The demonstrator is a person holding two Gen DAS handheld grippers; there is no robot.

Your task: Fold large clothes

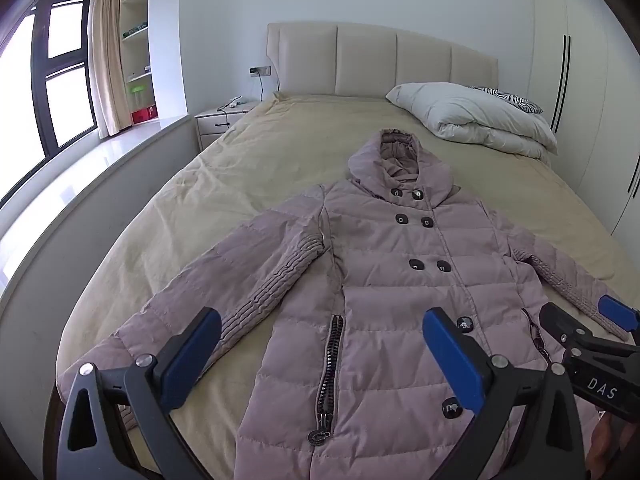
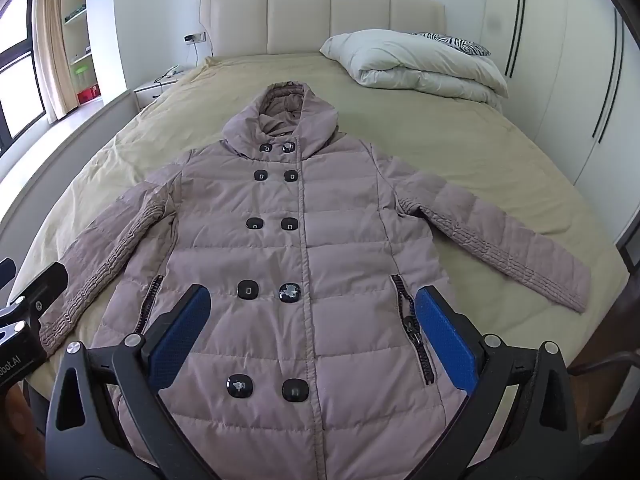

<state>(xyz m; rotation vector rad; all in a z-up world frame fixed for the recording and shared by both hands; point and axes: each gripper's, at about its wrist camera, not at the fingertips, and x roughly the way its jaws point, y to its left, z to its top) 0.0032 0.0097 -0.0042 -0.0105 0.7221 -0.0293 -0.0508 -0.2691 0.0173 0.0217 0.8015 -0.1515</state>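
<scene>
A mauve hooded puffer coat (image 1: 392, 264) (image 2: 304, 232) lies flat, front up and buttoned, on the bed, hood toward the headboard and both sleeves spread out. My left gripper (image 1: 320, 332) is open and empty above the coat's lower left side, near the left sleeve (image 1: 224, 284). My right gripper (image 2: 312, 308) is open and empty above the coat's lower front, between the two zip pockets. The right gripper also shows at the right edge of the left wrist view (image 1: 584, 320), and the left gripper's body at the left edge of the right wrist view (image 2: 28, 304).
The bed has a beige sheet (image 1: 280, 152) (image 2: 440, 128) and a padded headboard (image 2: 320, 16). A folded white duvet (image 2: 416, 64) and a zebra pillow lie at the far right. A nightstand (image 1: 220, 120) and window ledge are left, wardrobes (image 2: 560, 80) right.
</scene>
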